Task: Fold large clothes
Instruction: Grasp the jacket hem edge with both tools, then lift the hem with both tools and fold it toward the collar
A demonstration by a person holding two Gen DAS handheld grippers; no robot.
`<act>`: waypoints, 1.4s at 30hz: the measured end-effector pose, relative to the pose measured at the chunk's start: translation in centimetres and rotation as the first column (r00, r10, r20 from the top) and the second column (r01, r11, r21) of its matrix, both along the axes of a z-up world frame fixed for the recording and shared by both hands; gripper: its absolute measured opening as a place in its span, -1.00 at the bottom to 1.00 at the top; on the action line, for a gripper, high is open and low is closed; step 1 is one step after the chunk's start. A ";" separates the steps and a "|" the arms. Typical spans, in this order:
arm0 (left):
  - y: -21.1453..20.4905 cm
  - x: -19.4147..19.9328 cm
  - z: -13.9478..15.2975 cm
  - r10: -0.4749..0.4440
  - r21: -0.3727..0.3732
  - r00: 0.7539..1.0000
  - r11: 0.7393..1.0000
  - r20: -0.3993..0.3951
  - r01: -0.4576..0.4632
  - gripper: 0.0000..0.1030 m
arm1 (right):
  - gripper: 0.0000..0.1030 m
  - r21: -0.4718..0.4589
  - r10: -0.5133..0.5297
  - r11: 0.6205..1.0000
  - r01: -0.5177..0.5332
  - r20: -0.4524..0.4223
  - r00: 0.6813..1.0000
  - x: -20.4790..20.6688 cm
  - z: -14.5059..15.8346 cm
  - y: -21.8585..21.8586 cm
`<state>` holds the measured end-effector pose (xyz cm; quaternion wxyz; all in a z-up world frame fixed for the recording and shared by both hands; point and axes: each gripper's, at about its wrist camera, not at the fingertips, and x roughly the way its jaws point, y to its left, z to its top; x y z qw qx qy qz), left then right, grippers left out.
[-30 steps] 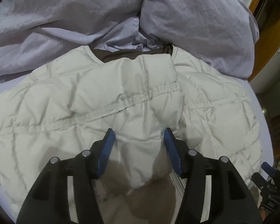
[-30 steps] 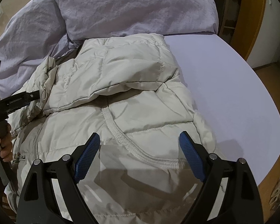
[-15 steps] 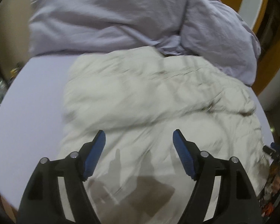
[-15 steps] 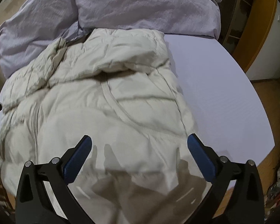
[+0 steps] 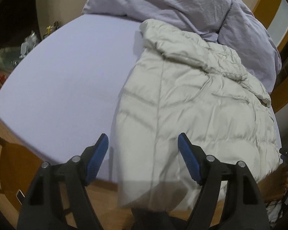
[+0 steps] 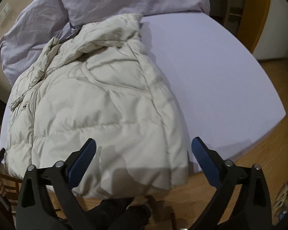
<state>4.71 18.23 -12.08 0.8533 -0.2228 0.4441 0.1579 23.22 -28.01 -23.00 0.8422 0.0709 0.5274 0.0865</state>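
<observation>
A cream puffer jacket lies flat on the lilac bed sheet, sleeves folded in, its hem hanging slightly over the near bed edge. My left gripper hovers open above the jacket's lower left corner, touching nothing. In the right wrist view the jacket fills the left half. My right gripper stands wide above the lower right corner of the hem. Its jaws are closing slightly, with no cloth pinched between them.
Crumpled lilac bedding is piled at the head of the bed behind the jacket's collar. Bare sheet stretches to either side of the jacket. Wooden floor lies below the near edge, with the person's dark-clad legs there.
My left gripper let go of the folded sleeve, opened wider and swung left to the jacket's lower left corner. My right gripper drew back toward the near hem and opened wider.
</observation>
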 end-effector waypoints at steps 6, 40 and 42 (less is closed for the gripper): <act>0.2 -0.9 -1.6 0.024 -0.071 1.000 0.997 -0.004 -0.024 0.45 | 0.72 0.048 -0.012 0.999 0.015 -0.058 0.998 -0.5 -2.0 -1.1; -1.7 1.7 7.4 -0.015 0.024 0.983 1.000 0.185 0.011 -0.79 | -0.76 0.146 0.036 0.987 -0.070 0.220 0.975 1.9 6.6 0.6; -1.3 2.8 8.6 -0.020 0.044 0.979 0.999 0.201 0.011 -0.79 | -0.76 0.148 0.035 0.986 -0.072 0.240 0.970 2.9 7.4 1.0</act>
